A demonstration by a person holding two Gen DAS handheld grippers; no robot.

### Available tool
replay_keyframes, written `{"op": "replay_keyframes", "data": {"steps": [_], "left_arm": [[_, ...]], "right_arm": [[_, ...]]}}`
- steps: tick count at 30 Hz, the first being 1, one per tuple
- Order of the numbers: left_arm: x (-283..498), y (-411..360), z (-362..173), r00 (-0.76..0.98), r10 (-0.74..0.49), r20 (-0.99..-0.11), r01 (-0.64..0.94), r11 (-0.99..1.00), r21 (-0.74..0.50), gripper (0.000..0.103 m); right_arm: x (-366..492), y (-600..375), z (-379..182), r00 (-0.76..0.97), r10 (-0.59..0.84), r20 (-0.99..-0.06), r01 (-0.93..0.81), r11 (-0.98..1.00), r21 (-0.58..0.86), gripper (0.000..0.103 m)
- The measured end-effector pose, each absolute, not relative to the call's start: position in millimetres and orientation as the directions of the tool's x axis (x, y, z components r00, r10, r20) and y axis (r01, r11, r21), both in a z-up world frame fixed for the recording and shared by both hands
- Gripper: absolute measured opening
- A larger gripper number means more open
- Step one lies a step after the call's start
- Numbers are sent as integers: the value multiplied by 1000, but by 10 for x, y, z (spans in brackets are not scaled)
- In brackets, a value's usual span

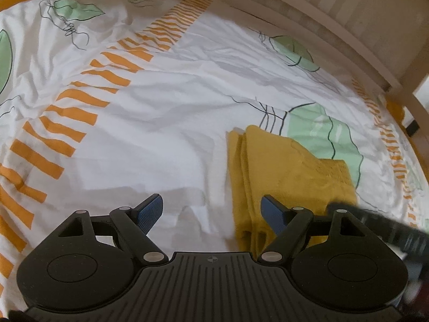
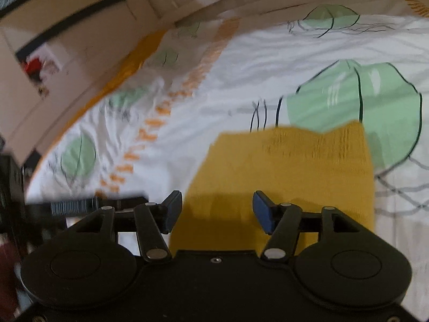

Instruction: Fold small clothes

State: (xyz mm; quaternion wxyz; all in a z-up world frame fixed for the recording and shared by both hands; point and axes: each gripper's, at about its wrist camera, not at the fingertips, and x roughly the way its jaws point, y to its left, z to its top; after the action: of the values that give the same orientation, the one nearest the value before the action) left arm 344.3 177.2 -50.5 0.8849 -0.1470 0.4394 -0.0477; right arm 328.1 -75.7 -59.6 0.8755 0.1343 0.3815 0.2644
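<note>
A mustard-yellow cloth lies folded in several layers on the patterned bed cover. My left gripper is open and empty, with its right finger over the cloth's left edge. In the right wrist view the same cloth lies flat straight ahead. My right gripper is open and empty, just above the cloth's near edge. The other gripper shows as a blurred black shape at the right of the left wrist view and at the left of the right wrist view.
The bed cover is white with orange stripes and green leaf shapes. A pale wooden bed frame runs along the far side. A wall or door with a dark strip stands beyond the bed.
</note>
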Motion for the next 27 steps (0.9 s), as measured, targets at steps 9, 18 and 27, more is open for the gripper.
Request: {"op": "replay_keyframes", "data": {"steps": [9,18,27], "left_arm": [[3461,1692,-536,598,-214,-773,-29,957,-287,79],[3511,1566,-558,589,-230,-775,8,960,-280,79],[3584,1455,-558,590,-260,-764,31,953,-301,79]], "right_arm": [[2638,-337,-602,557,605,-569,-595,769,234,64],[2505,-70,-770,561,542,-626,-662,747,54,29],[2356,-174,-749,512,600,-614,-705,702,100,12]]}}
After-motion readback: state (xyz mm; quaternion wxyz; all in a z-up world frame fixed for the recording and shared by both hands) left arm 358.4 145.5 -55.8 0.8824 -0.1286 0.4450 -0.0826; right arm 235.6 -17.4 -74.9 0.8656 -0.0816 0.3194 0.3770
